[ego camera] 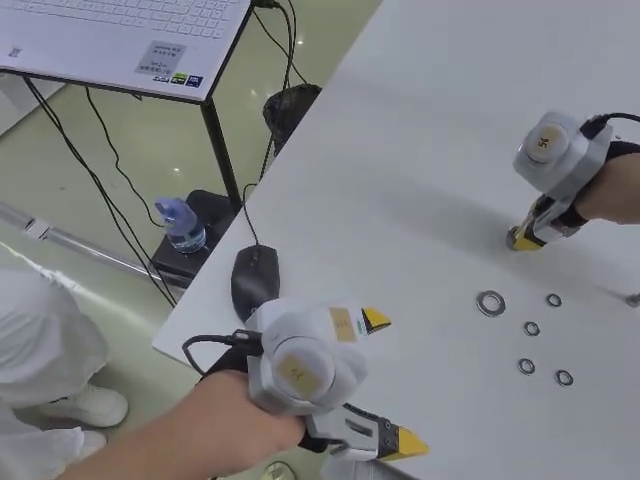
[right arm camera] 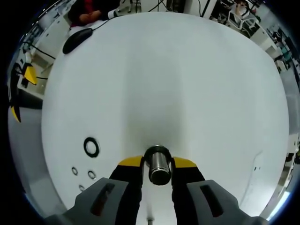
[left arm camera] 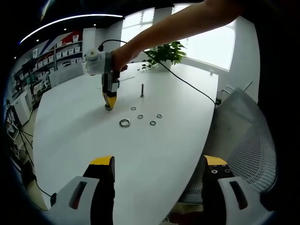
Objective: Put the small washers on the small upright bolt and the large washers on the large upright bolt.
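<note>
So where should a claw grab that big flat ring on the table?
Probably its outer rim, from straight above: the large washer lies flat on the table, too thin for a sideways grab. The open left claw could straddle it edge to edge.

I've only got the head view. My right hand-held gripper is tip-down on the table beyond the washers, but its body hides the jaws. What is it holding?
Observer: The right gripper view shows the right hand-held gripper shut on the large bolt, seen end-on between the jaws.
Operator: Where's the small bolt? I see barely anything at my frame's edge.
Observer: In the left gripper view the small bolt stands upright on the table, beyond the washers and apart from the right hand-held gripper.
Operator: Anything beside the table on that side?
Observer: A grey mesh chair sits by the table's edge.
</note>
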